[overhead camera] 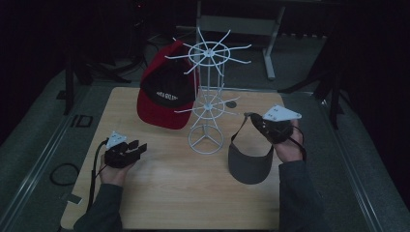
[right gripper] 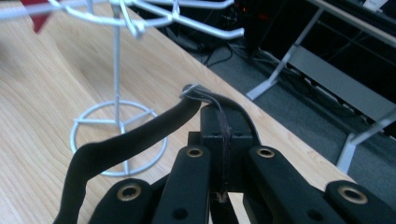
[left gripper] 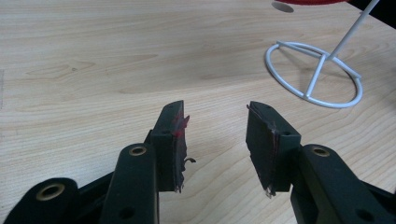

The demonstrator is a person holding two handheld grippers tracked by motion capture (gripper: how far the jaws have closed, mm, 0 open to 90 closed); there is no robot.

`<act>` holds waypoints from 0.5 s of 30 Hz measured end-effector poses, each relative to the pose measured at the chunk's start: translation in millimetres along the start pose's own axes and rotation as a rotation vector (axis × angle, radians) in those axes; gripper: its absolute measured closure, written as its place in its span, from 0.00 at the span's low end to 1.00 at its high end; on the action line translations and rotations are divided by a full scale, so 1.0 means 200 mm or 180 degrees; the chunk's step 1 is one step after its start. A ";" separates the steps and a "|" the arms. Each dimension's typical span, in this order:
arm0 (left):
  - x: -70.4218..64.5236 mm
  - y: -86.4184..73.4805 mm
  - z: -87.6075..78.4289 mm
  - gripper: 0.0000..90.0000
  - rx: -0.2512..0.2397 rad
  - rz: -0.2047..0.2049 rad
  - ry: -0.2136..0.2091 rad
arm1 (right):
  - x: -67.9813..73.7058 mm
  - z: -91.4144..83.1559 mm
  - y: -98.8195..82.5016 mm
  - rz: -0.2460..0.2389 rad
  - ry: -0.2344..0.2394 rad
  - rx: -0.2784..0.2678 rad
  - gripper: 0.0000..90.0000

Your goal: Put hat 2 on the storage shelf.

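Now right claw (right gripper: 223,140) clamps the visor's strap (right gripper: 140,133); left claw (left gripper: 215,140) apart.

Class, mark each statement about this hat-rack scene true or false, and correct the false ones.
1. The right gripper is shut on the strap of the dark visor. True.
2. The red cap lies flat in the middle of the table. False: it is at the far side of the wooden table, beside the white wire rack; whether it hangs on an arm or leans cannot be told.
3. The left gripper holds the rack's round base. False: its jaws are open with nothing between them, and the base is apart from them.
4. The visor's brim hangs down below the right gripper. True.
5. The rack has two tiers of spoke-like arms. True.
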State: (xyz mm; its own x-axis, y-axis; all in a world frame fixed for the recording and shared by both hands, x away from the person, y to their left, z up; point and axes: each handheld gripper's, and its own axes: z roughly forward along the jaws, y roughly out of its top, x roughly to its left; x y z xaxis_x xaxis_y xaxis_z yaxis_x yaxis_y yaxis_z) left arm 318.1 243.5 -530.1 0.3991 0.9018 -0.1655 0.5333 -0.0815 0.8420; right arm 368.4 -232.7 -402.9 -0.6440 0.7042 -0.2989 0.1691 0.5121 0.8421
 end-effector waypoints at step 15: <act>0.00 0.00 0.00 0.64 -0.0004 -0.0002 -0.0001 | 0.05 -0.13 0.08 -0.0077 0.0115 -0.0261 1.00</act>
State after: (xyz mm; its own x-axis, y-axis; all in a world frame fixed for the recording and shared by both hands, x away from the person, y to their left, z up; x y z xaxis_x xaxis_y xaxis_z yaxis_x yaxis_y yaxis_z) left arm 317.6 244.4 -529.7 0.3989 0.9018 -0.1661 0.5327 -0.0804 0.8425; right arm 345.5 -230.5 -380.7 -0.6740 0.6732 -0.3043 0.0925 0.4856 0.8693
